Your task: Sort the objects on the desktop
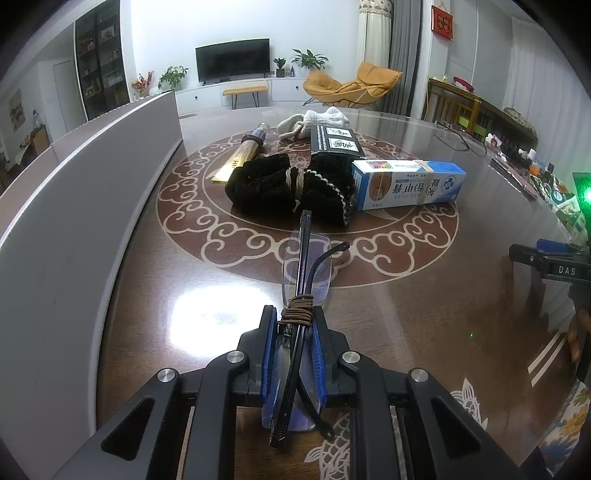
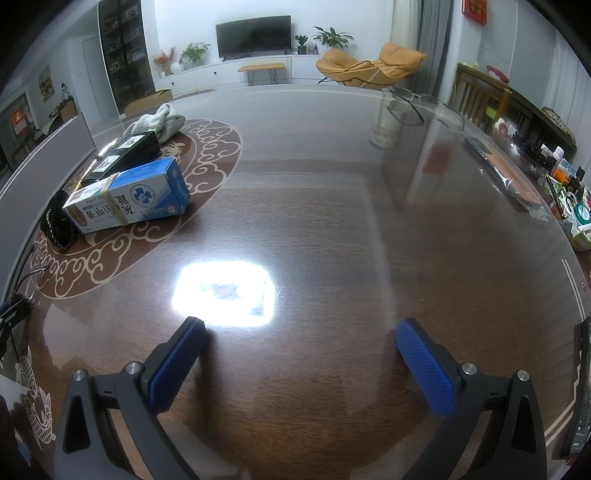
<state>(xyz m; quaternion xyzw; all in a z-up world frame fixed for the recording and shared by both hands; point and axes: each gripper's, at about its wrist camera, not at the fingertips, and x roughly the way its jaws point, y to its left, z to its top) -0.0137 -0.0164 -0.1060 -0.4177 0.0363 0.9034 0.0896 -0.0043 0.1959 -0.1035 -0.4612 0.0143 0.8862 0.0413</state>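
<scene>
White walls, a television [image 2: 253, 36] on a low cabinet, an orange lounge chair [image 2: 369, 66].

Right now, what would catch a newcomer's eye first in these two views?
The folded glasses bound with a brown cord, clamped in the left tool above the table. Just beyond them, a black velvet bundle beside the blue-and-white box on the cloud medallion. The right tool hangs open over a bright lamp glare.

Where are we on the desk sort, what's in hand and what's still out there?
Nothing looks sorted yet. In hand: the left gripper is shut on the folded glasses. The right gripper is open, holding nothing, over bare table. Left: black velvet bundle, blue box, black box, gold tube and white cloth, clustered on the medallion.
</scene>
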